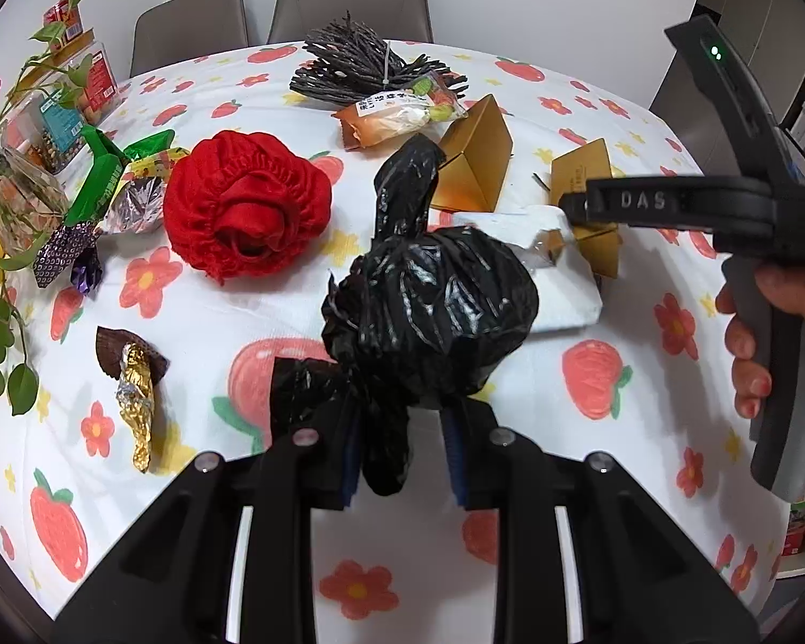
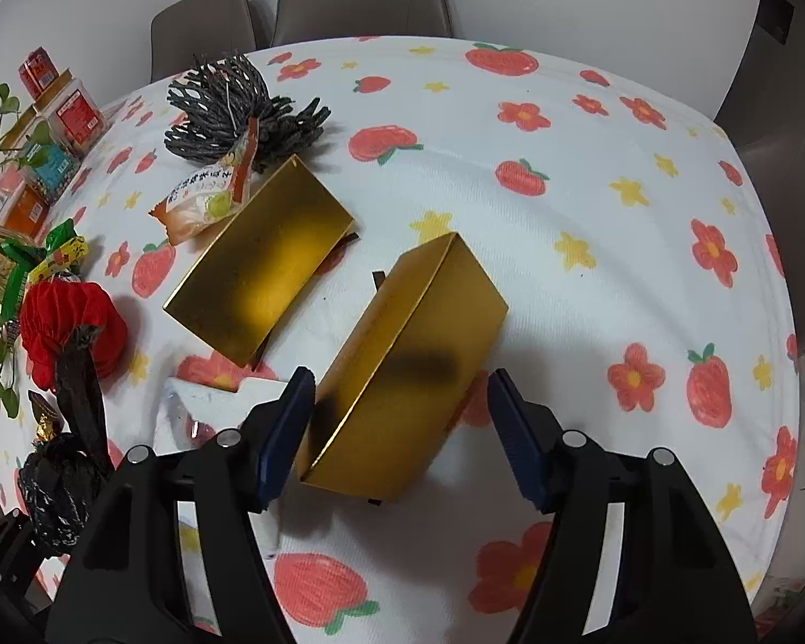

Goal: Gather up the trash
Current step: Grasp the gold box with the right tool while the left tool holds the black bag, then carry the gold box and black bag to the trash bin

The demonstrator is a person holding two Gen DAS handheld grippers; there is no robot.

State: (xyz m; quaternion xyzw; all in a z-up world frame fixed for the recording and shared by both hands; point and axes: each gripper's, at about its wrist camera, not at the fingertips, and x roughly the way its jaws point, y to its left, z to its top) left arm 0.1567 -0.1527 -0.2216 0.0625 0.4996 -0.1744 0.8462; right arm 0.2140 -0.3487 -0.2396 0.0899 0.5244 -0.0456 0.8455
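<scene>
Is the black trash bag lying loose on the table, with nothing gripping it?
No: the left tongs pinch a fold of the black trash bag between their blue pads.

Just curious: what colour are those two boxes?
Shiny gold boxes, clearest in the right wrist view.

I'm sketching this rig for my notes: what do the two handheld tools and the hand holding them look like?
Both are matte black plastic. The left tool and right tool each have two angular fingers with dark blue ribbed pads, silver round pins and white slots further back. Seen side-on, the right tool's body bears raised letters "DAS", a green indicator light and a grey pistol grip. The hand has red-painted nails.
</scene>
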